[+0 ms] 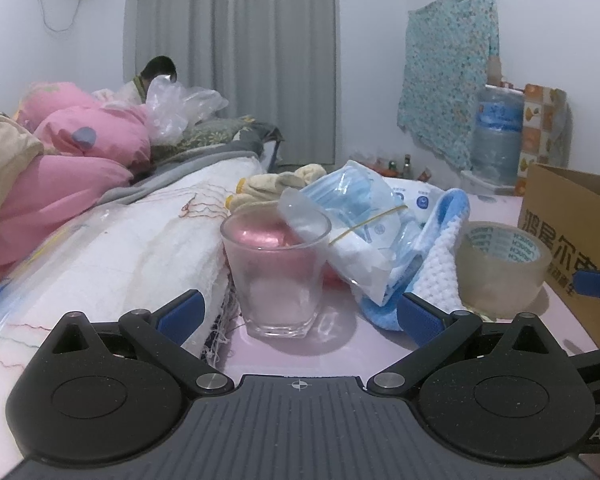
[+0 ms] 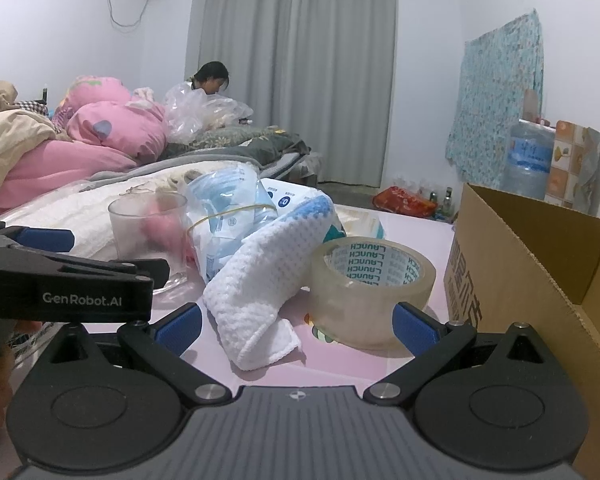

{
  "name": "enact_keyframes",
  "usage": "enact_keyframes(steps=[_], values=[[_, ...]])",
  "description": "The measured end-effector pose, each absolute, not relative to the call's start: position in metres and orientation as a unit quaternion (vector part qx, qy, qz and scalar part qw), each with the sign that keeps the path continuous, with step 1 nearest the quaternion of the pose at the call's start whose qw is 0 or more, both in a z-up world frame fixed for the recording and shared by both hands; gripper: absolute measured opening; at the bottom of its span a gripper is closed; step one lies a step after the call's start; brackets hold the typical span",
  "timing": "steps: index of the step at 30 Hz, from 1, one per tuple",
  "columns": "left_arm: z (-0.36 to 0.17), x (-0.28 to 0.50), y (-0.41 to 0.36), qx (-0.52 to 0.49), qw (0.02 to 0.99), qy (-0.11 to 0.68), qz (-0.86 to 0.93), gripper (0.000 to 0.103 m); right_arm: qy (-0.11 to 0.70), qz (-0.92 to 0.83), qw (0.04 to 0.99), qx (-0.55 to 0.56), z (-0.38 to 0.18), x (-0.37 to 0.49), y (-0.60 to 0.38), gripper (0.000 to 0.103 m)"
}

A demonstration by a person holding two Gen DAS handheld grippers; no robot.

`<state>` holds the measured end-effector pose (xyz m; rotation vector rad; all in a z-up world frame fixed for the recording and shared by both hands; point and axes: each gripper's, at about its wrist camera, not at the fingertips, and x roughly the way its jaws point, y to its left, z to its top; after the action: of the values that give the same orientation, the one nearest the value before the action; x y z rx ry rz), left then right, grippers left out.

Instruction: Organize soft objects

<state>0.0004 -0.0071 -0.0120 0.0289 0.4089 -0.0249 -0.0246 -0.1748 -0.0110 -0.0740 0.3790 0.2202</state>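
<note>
Two pieces of readable print stand out: dark characters down the side of the brown cardboard box (image 2: pixel 532 264) at the right edge of the pink surface (image 2: pixel 340 364), too skewed to read, and "LAUNCH" repeated in green around the core of the clear roll of packing tape (image 2: pixel 370 300) just beside it. "GenRobot.AI" is printed in white on the left tool (image 1: pixel 298 314), whose jaws stand wide apart around the clear drinking glass with a pink ball inside (image 1: pixel 274 268) without touching it. The white waffle-weave cloth with blue trim (image 2: pixel 256 292) lies crumpled mid-surface, leaning on the plastic bag of blue face masks bound by a rubber band (image 2: pixel 228 216). The right tool (image 2: pixel 298 324) gapes, empty, with cloth and tape ahead between its fingers.
</note>
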Motion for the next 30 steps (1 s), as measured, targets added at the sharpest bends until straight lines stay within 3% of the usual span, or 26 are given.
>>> enact_keyframes(steps=[30], values=[[-0.0127, 0.0005, -0.0076, 0.012, 0.977, 0.210, -0.013, 0.103, 0.188, 0.107, 0.976, -0.038, -0.0121, -0.0248, -0.1755, 0.044]])
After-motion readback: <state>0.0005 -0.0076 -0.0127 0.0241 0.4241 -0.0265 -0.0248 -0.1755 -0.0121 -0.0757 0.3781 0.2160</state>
